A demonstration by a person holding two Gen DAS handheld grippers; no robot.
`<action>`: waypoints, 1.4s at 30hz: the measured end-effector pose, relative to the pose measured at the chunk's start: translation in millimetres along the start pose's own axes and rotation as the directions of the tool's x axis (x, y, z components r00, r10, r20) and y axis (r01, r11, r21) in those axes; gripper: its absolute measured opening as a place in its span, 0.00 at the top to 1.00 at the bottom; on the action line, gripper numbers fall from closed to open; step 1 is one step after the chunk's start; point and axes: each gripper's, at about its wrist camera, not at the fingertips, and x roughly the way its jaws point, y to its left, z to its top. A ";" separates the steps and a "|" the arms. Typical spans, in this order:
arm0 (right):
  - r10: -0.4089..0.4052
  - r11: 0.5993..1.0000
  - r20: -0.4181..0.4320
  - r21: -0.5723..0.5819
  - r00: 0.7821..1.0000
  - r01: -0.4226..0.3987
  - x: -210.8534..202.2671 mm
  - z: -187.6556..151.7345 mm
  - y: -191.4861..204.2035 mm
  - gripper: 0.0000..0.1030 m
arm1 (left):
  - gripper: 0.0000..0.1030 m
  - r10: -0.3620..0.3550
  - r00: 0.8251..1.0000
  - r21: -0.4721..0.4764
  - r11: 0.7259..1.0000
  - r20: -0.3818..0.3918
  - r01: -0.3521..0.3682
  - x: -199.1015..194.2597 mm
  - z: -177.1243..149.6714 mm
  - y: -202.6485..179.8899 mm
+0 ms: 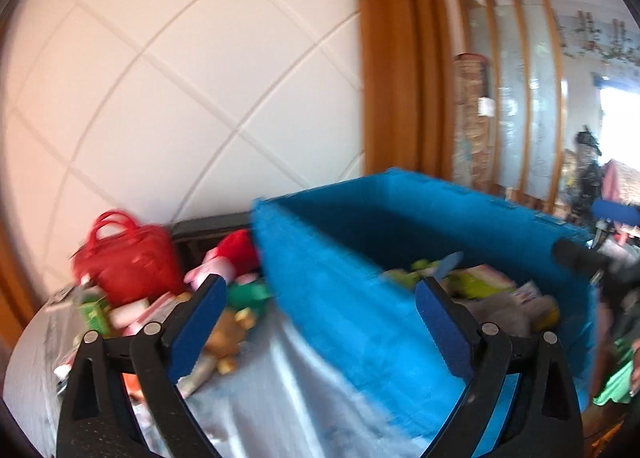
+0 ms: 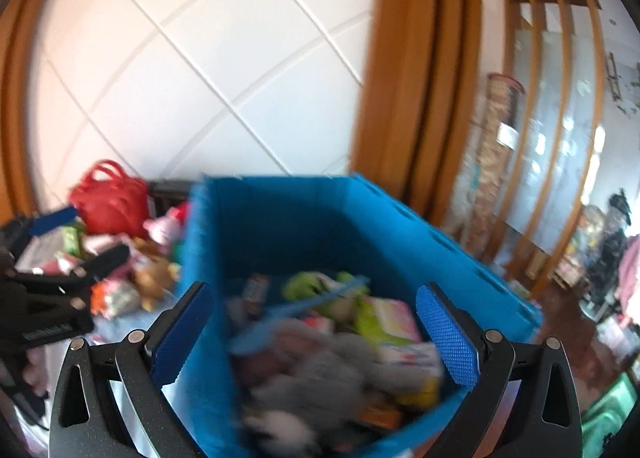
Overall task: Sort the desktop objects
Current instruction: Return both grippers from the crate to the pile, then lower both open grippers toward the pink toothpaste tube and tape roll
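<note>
Both grippers are hanging empty with jaws spread wide: the left gripper (image 1: 320, 318) facing the blue bin (image 1: 360, 266), the right gripper (image 2: 316, 334) over its contents. It looks like a between-picks step; next, 1 gripper needs to reach the toy pile (image 1: 168, 298) beside the bin.

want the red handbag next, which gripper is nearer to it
Left. The left gripper faces the toy pile just below the red handbag. The right gripper hovers over the blue bin, farther to the bag's right, fingers empty.
</note>
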 end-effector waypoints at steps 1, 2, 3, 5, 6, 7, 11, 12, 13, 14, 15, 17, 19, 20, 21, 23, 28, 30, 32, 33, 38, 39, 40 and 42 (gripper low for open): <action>0.027 1.000 0.016 -0.003 1.000 -0.027 -0.1 3.7 14.6 0.00 | 0.06 0.024 1.000 -0.003 1.000 -0.014 -0.024 -0.5 -6.3 13.8; 0.050 0.999 0.024 -0.005 0.998 -0.050 1.1 6.3 26.5 0.00 | 0.06 0.053 0.998 -0.007 0.999 -0.034 -0.054 0.2 -14.2 30.9; 0.075 0.997 0.029 -0.007 0.997 -0.075 3.3 9.1 40.2 0.00 | 0.06 0.074 0.996 -0.011 0.997 -0.050 -0.075 0.4 -20.8 44.4; 0.137 0.991 0.030 -0.014 0.990 -0.137 10.6 13.4 68.0 0.00 | 0.06 0.127 0.988 -0.027 0.991 -0.092 -0.130 2.3 -37.9 78.8; 0.163 0.986 0.026 -0.020 0.986 -0.163 14.9 14.9 81.0 0.00 | 0.06 0.147 0.983 -0.034 0.988 -0.110 -0.152 3.0 -45.9 93.6; 0.189 0.982 0.018 -0.030 0.982 -0.189 20.5 15.9 96.7 0.00 | 0.06 0.180 0.973 -0.044 0.981 -0.142 -0.188 4.7 -57.3 114.5; 0.267 0.961 -0.041 -0.065 0.963 -0.269 49.1 13.7 153.2 0.00 | 0.06 0.271 0.931 -0.080 0.951 -0.247 -0.298 11.0 -96.4 183.1; 0.277 0.957 -0.057 -0.068 0.959 -0.281 56.1 11.6 163.0 0.00 | 0.06 0.287 0.919 -0.087 0.943 -0.269 -0.320 12.1 -104.8 197.4; 0.291 0.952 -0.084 -0.073 0.953 -0.297 67.0 8.4 175.7 0.00 | 0.06 0.302 0.906 -0.097 0.934 -0.295 -0.343 13.3 -114.9 213.2; 0.301 0.948 -0.110 -0.074 0.947 -0.310 77.6 5.8 184.0 0.00 | 0.06 0.317 0.892 -0.107 0.924 -0.321 -0.367 14.9 -125.7 229.3; 0.313 0.943 -0.138 -0.073 0.940 -0.325 87.7 2.3 194.5 0.00 | 0.06 0.326 0.882 -0.115 0.916 -0.341 -0.384 16.7 -133.5 241.6; 0.340 0.932 -0.201 -0.060 0.919 -0.358 113.7 -6.9 215.3 0.00 | 0.06 0.337 0.863 -0.131 0.903 -0.376 -0.410 22.1 -149.0 263.3; 0.358 0.924 -0.253 -0.044 0.899 -0.380 135.3 -15.7 229.7 0.00 | 0.06 0.331 0.855 -0.145 0.898 -0.398 -0.416 29.4 -160.9 276.9; 0.366 0.921 -0.272 -0.036 0.890 -0.389 145.1 -20.5 236.5 0.00 | 0.06 0.325 0.852 -0.150 0.897 -0.411 -0.415 36.3 -166.0 282.4; 0.373 0.917 -0.292 -0.026 0.881 -0.397 156.4 -25.7 244.6 0.00 | 0.06 0.317 0.849 -0.153 0.898 -0.423 -0.412 44.2 -170.8 286.5; 0.387 0.911 -0.333 -0.008 0.860 -0.413 179.4 -34.6 260.8 0.00 | 0.06 0.299 0.844 -0.155 0.903 -0.446 -0.402 65.6 -179.7 293.8; 0.399 0.903 -0.403 0.016 0.824 -0.430 233.8 -51.9 291.9 0.00 | 0.06 0.255 0.829 -0.154 0.914 -0.498 -0.374 119.1 -192.0 300.8; 0.402 0.900 -0.421 0.018 0.813 -0.435 253.8 -55.6 302.6 0.00 | 0.06 0.237 0.823 -0.151 0.921 -0.517 -0.360 143.4 -194.5 301.7; 0.399 0.899 -0.443 0.015 0.803 -0.439 275.2 -58.3 313.2 0.00 | 0.06 0.225 0.815 -0.150 0.924 -0.534 -0.352 162.3 -196.5 303.9; 0.398 0.898 -0.452 0.013 0.798 -0.440 285.5 -59.3 317.8 0.00 | 0.06 0.218 0.812 -0.150 0.925 -0.541 -0.349 170.5 -197.5 305.0; 0.387 0.900 -0.537 0.040 0.750 -0.435 340.6 -69.6 338.7 0.00 | 0.06 0.199 0.797 -0.144 0.931 -0.570 -0.335 198.5 -204.7 310.8; 0.395 0.898 -0.548 0.060 0.737 -0.436 348.7 -72.0 339.7 0.01 | 0.06 0.204 0.793 -0.134 0.932 -0.574 -0.338 201.5 -205.9 312.0; 0.402 0.896 -0.557 0.075 0.726 -0.438 355.4 -74.5 341.0 0.07 | 0.06 0.208 0.788 -0.128 0.932 -0.579 -0.339 204.0 -207.3 313.7; 0.412 0.891 -0.573 0.092 0.708 -0.445 365.8 -78.5 345.7 0.22 | 0.06 0.204 0.780 -0.131 0.930 -0.592 -0.343 207.0 -211.2 317.8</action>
